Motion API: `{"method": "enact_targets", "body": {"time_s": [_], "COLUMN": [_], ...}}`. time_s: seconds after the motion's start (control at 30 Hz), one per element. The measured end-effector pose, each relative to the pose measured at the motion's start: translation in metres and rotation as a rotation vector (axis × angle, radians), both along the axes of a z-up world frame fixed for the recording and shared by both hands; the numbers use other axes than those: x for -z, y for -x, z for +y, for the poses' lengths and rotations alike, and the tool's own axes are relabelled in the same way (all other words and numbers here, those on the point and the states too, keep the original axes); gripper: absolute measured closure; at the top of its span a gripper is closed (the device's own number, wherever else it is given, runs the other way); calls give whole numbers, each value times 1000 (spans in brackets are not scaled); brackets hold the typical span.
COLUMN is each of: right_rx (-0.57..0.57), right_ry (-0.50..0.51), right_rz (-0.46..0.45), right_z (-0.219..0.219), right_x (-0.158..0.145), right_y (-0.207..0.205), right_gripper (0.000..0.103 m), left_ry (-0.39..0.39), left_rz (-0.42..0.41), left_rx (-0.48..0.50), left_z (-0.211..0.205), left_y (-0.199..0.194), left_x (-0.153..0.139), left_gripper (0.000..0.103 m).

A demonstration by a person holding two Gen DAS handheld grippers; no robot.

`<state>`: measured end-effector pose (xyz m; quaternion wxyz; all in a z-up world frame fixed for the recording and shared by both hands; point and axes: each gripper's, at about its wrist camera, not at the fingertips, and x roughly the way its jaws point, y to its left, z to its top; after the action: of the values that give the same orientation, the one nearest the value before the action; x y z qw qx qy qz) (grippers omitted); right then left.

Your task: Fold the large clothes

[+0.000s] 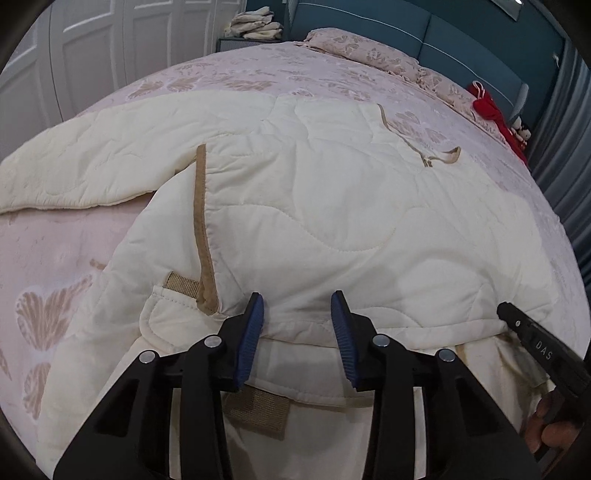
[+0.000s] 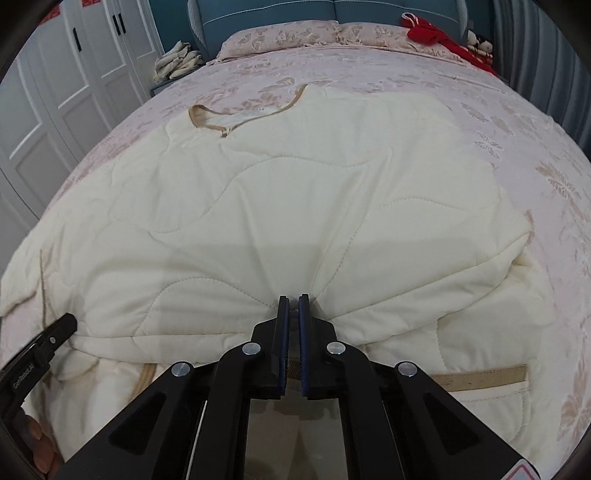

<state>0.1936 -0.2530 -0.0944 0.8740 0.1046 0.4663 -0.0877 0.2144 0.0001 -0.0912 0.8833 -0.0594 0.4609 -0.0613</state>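
Quilted coat pinched in right gripper jaws, beneath parted left gripper.

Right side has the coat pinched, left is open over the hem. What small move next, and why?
Probably close the left hand-held gripper on the near fold of the coat. Its jaws stand open over that edge, while the right hand-held gripper already pinches the fabric; both holds seem needed to lift the fold evenly.

A home bedroom: made bed, pillows, padded headboard, wardrobe doors.
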Motion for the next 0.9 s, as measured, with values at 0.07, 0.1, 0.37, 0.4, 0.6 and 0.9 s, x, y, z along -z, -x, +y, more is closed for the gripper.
{"method": "enact_targets", "body": {"time_s": [0.07,0.1,0.37,0.4,0.6,0.9], "right_rx": [-3,-3,-5,-6,-10,-1], "right_ry": [19,24,49,56,92,1], "right_rz": [-6,-8,2,7,24,-13], "right_z": [3,3,7,8,12,51], "right_x": [3,4,7,7,5,-38], "right_y": [1,1,-3,-4,-6,1], "right_gripper": [101,101,101,101,101,89], "left_ry": [-14,-12,25,27,230,397], "left_rz": [-16,-20,-28,-29,-5,-107], "left_rx": [2,2,2,2,-5,-514], "left_z": [-3,-3,1,1,35,271], "left_y": [2,1,0,-1,6,9], "left_x": [3,5,5,5,-12,-51], "left_gripper": [66,66,66,66,61,13]}}
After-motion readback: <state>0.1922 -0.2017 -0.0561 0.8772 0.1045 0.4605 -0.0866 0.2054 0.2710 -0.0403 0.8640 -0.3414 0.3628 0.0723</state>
